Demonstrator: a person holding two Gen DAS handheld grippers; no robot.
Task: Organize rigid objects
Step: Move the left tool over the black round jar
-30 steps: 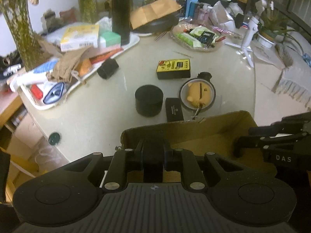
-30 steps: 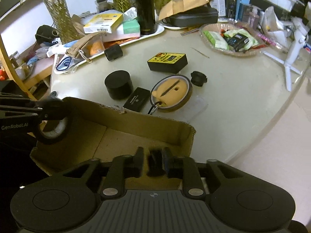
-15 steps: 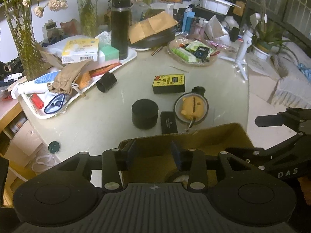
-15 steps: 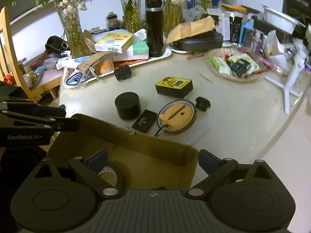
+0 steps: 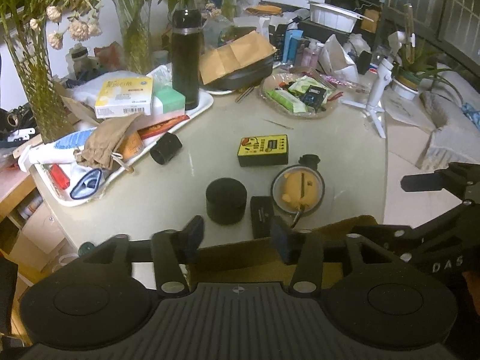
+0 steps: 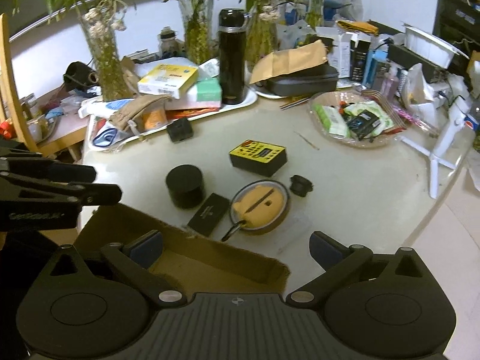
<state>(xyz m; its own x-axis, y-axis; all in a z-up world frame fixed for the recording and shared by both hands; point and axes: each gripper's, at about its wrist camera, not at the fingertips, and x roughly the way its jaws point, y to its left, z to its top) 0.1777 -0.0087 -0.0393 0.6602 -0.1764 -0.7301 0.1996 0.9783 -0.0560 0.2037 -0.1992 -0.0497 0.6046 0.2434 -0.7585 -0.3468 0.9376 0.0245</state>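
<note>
- Cardboard box (image 6: 210,258) sits at the near edge of the tabletop (image 5: 345,156), directly under both grippers; its contents are not visible.
- Left gripper (image 5: 237,240): jaws opening, nothing between them, poised over the box's far wall.
- Right gripper (image 6: 235,249): jaws opening, close to their widest, nothing held.
- Remaining rigid items lie just beyond the box: black round tin (image 5: 226,201), small black case (image 5: 261,216), round orange-faced holder (image 5: 298,190), yellow-and-black box (image 5: 263,150), small black cap (image 5: 310,159).
- Key relation: the tin lies straight ahead of the left jaws, just past the box wall; the small black case lies just to its right, long axis running away from the jaws.
- Judgement: left hand is nearer the tin; right hand is better placed for the orange-faced holder (image 6: 259,207).
</note>
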